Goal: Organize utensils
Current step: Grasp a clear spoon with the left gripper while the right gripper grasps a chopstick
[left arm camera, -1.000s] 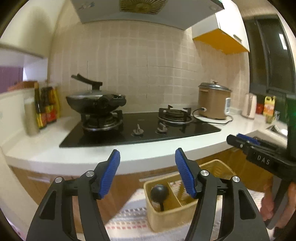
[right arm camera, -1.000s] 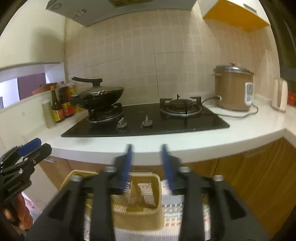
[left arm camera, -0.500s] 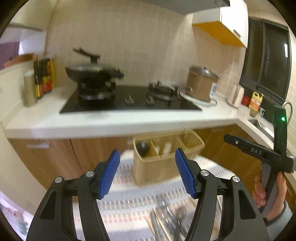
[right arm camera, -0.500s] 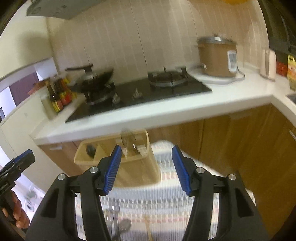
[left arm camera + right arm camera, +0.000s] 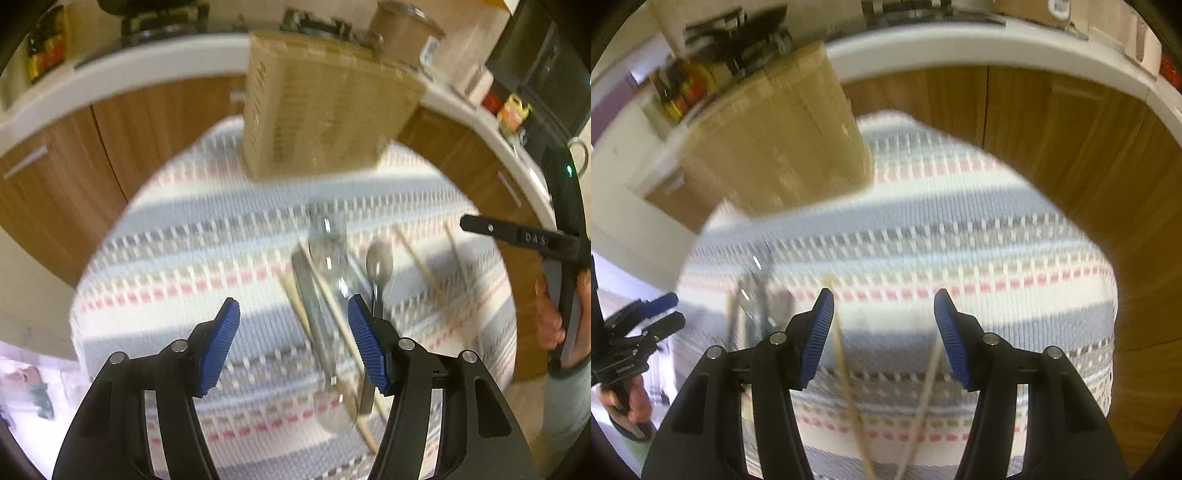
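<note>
A tan slotted utensil holder [image 5: 325, 107] [image 5: 775, 140] stands at the far side of a striped cloth [image 5: 221, 240] [image 5: 960, 221]. Shiny metal utensils [image 5: 325, 258] [image 5: 757, 295], a metal spoon [image 5: 379, 258] and wooden chopsticks [image 5: 417, 254] [image 5: 846, 369] lie loose on the cloth. My left gripper [image 5: 292, 306] [image 5: 670, 310] points down above the metal utensils, its jaws closing, with nothing pressed between the pads. My right gripper [image 5: 883, 297] [image 5: 469, 226] hangs open above two crossing chopsticks. Everything is motion-blurred.
Wooden cabinet fronts [image 5: 1052, 129] and a white counter edge [image 5: 147, 70] curve around the cloth's far side. A stove and a brown rice cooker [image 5: 402, 33] sit on the counter. A person's hand [image 5: 550, 317] holds the right gripper's handle.
Both grippers have tipped steeply downward and sunk. The views swung from the stove and counter to the striped cloth with the utensils, and the holder now sits at the top of both.
</note>
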The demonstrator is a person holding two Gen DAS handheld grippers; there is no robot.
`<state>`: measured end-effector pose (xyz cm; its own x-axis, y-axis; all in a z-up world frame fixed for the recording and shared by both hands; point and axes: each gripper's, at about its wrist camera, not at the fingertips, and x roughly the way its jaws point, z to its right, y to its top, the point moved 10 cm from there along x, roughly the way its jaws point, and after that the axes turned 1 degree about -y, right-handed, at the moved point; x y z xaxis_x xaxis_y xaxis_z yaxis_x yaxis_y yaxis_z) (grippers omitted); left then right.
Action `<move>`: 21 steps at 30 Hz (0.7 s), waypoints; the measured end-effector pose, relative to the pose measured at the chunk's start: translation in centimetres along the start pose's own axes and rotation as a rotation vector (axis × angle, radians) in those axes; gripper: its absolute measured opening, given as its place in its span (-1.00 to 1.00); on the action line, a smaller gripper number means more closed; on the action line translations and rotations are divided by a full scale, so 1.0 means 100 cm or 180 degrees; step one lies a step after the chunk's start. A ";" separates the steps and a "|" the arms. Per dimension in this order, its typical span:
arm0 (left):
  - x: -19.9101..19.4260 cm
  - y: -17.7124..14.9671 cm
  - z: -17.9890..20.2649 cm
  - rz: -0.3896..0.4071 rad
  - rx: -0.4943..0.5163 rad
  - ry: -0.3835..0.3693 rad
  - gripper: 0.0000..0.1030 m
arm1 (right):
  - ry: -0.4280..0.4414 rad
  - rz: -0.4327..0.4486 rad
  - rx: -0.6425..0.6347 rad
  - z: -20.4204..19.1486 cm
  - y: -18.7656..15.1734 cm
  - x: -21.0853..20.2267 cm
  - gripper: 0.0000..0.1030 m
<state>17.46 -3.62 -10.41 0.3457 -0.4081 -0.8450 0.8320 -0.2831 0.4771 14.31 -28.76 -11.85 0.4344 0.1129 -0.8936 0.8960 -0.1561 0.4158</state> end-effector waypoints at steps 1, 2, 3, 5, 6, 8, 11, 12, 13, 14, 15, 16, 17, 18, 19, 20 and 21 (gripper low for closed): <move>0.003 -0.004 0.001 -0.0046 0.0016 -0.0011 0.12 | -0.0026 -0.0027 -0.0029 0.000 -0.004 0.003 0.03; 0.008 -0.012 0.002 -0.0116 0.0039 -0.0020 0.09 | -0.0064 -0.0055 -0.0054 0.003 -0.009 0.006 0.03; 0.012 -0.017 0.005 -0.0157 0.0052 -0.0025 0.05 | -0.0096 -0.0073 -0.0061 0.006 -0.013 0.008 0.03; 0.019 -0.024 0.007 -0.0229 0.0063 -0.0044 0.01 | -0.0119 -0.0111 -0.0027 0.012 -0.017 0.012 0.03; 0.024 -0.026 0.008 -0.0260 0.0059 -0.0044 -0.05 | -0.0137 -0.0123 0.0002 0.016 -0.018 0.013 0.03; 0.034 -0.031 0.011 -0.0320 0.0053 -0.0025 -0.16 | -0.0178 -0.0144 0.0044 0.023 -0.019 0.014 0.00; 0.042 -0.036 0.014 -0.0353 0.0046 -0.0027 -0.24 | -0.0224 -0.0184 0.0010 0.025 -0.023 0.017 -0.23; 0.042 -0.037 0.015 -0.0335 0.0075 0.0002 -0.24 | -0.0225 -0.0218 0.0001 0.025 -0.026 0.019 -0.33; 0.042 -0.037 0.016 -0.0334 0.0086 0.0018 -0.24 | -0.0225 -0.0245 -0.0002 0.025 -0.029 0.022 -0.35; 0.042 -0.038 0.015 -0.0329 0.0089 0.0042 -0.24 | -0.0248 -0.0247 -0.0023 0.023 -0.029 0.023 -0.38; 0.041 -0.038 0.017 -0.0327 0.0088 0.0064 -0.27 | -0.0317 -0.0224 -0.0095 0.021 -0.030 0.023 -0.42; 0.041 -0.039 0.017 -0.0323 0.0093 0.0093 -0.29 | -0.0390 -0.0214 -0.0161 0.020 -0.031 0.024 -0.45; 0.042 -0.039 0.018 -0.0320 0.0105 0.0127 -0.30 | -0.0442 -0.0202 -0.0215 0.018 -0.032 0.024 -0.53; 0.042 -0.039 0.019 -0.0316 0.0123 0.0170 -0.31 | -0.0488 -0.0195 -0.0265 0.017 -0.032 0.024 -0.62; 0.044 -0.039 0.022 -0.0313 0.0144 0.0215 -0.31 | -0.0586 -0.0175 -0.0368 0.014 -0.033 0.025 -0.64; 0.045 -0.040 0.025 -0.0307 0.0197 0.0303 -0.32 | -0.0597 -0.0166 -0.0418 0.011 -0.034 0.025 -0.74; 0.046 -0.041 0.026 -0.0297 0.0236 0.0372 -0.36 | -0.0601 -0.0160 -0.0467 0.007 -0.035 0.026 -0.85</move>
<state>14.51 -6.64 -15.62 0.3201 -0.2746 -0.9067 0.8300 -0.3801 0.4081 12.30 -28.60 -15.77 0.3763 -0.0707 -0.9238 0.9258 -0.0090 0.3778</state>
